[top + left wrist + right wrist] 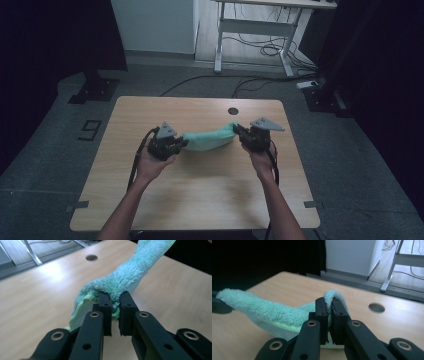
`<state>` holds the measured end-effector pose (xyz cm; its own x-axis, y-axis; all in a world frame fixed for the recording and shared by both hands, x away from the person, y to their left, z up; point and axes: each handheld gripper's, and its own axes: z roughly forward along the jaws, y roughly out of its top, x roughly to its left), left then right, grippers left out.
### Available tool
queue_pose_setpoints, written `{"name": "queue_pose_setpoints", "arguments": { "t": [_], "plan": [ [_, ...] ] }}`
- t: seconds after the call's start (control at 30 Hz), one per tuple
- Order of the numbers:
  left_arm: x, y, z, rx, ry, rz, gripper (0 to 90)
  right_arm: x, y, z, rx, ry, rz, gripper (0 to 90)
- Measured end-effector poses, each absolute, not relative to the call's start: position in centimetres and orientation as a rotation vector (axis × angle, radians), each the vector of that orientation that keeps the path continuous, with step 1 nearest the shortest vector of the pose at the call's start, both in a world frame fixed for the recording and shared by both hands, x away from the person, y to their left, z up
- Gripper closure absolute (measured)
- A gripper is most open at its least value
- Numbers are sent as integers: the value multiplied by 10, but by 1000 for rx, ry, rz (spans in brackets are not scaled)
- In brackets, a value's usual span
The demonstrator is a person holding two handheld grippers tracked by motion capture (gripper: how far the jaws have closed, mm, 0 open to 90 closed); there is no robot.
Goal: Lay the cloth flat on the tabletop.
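- Left gripper (176,145): we hold it mid-table, jaws pinching one end of the green towel (210,139).
- Right gripper (241,132): pinching the towel's other end.
- Towel: sagging between them, nearer the table (150,200) far edge.
- Round hole (232,111): by the far edge.

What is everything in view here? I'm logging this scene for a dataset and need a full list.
towel: one, mint green, hanging above the table's middle, stretched between both grippers
table: one, light wood, centre of the high view
cable hole: one, dark, near the table's far edge
desk frame: one, white, on the floor beyond the table, cables beneath it
floor mark: one, dark digit, left of the table
left gripper: one, black, shut on the towel's left end
right gripper: one, black, shut on the towel's right end
forearms: two, bare, entering from the bottom edge
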<state>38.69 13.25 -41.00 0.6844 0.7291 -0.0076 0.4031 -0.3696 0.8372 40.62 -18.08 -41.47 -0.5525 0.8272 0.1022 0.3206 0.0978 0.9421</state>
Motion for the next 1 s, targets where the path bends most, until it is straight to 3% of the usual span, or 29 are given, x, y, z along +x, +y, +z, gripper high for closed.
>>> {"name": "queue_pose_setpoints", "arguments": {
  "t": [0.13, 0.23, 0.33, 0.47, 0.5, 0.6, 0.63, 0.73, 1.0],
  "plan": [
    [391, 133, -384, 1918, 836, 532, 826, 412, -188, -391, 1095, 1843, 1548, 853],
    [378, 131, -396, 1950, 817, 532, 819, 397, -188, -393, 1062, 1829, 1553, 852],
    [363, 133, -433, 2010, 857, 425, 787, 381, -191, -426, 1127, 1901, 1528, 820],
    [339, 139, -488, 2092, 929, 273, 711, 356, -193, -484, 1289, 2064, 1504, 695],
    [333, 140, -498, 2109, 942, 241, 684, 350, -193, -492, 1297, 2095, 1487, 685],
    [316, 145, -512, 2118, 971, 231, 451, 329, -190, -508, 1308, 2139, 1400, 518],
    [314, 147, -511, 2108, 968, 229, 428, 326, -189, -508, 1312, 2135, 1371, 482],
    [313, 152, -501, 2081, 960, 245, 396, 325, -192, -502, 1317, 2105, 1367, 434],
    [333, 142, -503, 2108, 1011, 300, 408, 334, -185, -501, 1308, 2111, 1344, 439]
  ]
}}
